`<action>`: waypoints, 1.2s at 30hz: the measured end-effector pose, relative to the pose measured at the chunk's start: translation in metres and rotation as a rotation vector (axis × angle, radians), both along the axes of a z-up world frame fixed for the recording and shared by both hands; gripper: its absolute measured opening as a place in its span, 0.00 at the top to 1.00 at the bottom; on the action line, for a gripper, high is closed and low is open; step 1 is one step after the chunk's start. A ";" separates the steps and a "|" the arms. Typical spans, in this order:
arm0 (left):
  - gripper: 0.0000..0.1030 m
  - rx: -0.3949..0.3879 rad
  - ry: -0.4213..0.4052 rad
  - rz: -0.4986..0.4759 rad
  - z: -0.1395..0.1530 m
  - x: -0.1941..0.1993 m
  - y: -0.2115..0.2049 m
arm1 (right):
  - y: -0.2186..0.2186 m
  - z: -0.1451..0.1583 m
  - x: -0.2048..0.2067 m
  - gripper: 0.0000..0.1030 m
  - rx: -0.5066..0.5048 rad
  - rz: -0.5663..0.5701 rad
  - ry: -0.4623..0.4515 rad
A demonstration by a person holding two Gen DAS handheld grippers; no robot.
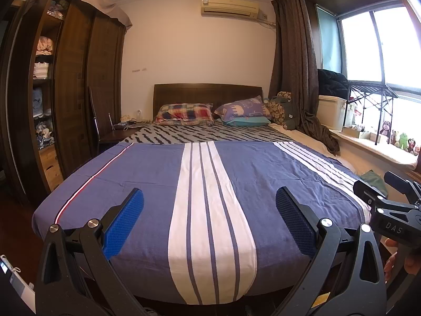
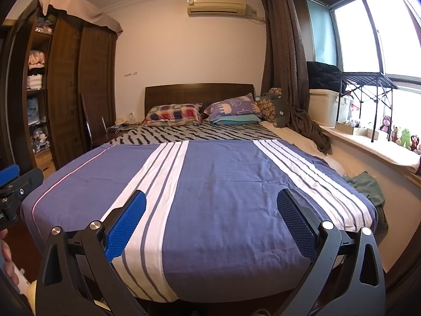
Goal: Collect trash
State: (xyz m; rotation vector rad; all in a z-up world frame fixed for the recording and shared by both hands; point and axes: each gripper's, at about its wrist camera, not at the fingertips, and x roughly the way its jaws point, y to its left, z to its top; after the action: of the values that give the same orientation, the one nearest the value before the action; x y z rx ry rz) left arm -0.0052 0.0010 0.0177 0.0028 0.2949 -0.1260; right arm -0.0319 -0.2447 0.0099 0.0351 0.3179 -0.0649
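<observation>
At the far left stands a dark wooden wardrobe (image 1: 71, 84), its open shelves stacked with folded clothes. Just beside the bed's head is a dark nightstand (image 1: 118, 131) carrying cables and small items. The bed (image 1: 236, 173) fills the middle, covered by a blue blanket (image 1: 147, 173) with white stripes; no trash can be made out on it in either view. Against the headboard lie a plaid pillow (image 1: 184, 114) and, to its right, a purple elephant-print pillow (image 1: 243, 108).

The left tool (image 1: 209, 212) hovers over the foot of the bed, its blue pads spread wide and holding nothing. The right tool (image 2: 211, 214) hangs beside it in the same released pose, also empty.

Further right, a green cloth (image 2: 364, 185) lies crumpled at the blanket's edge. A brown curtain (image 1: 297, 60) hangs by the window (image 1: 379, 44), and plush toys (image 1: 402, 139) line the sill.
</observation>
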 end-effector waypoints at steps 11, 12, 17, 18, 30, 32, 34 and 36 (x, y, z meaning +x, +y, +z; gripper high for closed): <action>0.08 -0.001 0.004 -0.004 -0.001 -0.001 -0.001 | 0.000 -0.002 0.001 0.03 0.006 0.003 0.006; 0.08 -0.001 0.004 -0.004 -0.001 -0.001 -0.001 | 0.001 -0.002 0.001 0.03 0.006 0.003 0.007; 0.08 0.000 0.005 -0.001 -0.001 0.000 -0.001 | 0.001 -0.002 0.001 0.03 0.009 0.003 0.007; 0.08 0.000 0.005 -0.002 -0.001 0.000 -0.001 | 0.001 -0.002 0.002 0.03 0.009 0.004 0.007; 0.08 0.000 0.007 -0.001 -0.001 0.000 -0.001 | 0.003 -0.003 0.002 0.03 0.011 0.002 0.011; 0.08 0.002 0.009 -0.002 -0.002 0.000 -0.001 | 0.004 -0.004 0.002 0.03 0.012 0.001 0.012; 0.08 0.002 0.010 -0.002 -0.003 0.001 -0.001 | 0.005 -0.005 0.003 0.03 0.012 0.001 0.015; 0.08 0.001 0.010 -0.002 -0.003 0.001 -0.001 | 0.006 -0.005 0.003 0.03 0.012 0.002 0.017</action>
State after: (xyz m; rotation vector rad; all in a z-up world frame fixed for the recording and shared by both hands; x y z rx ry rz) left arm -0.0046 -0.0002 0.0146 0.0036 0.3052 -0.1279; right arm -0.0293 -0.2383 0.0047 0.0457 0.3350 -0.0614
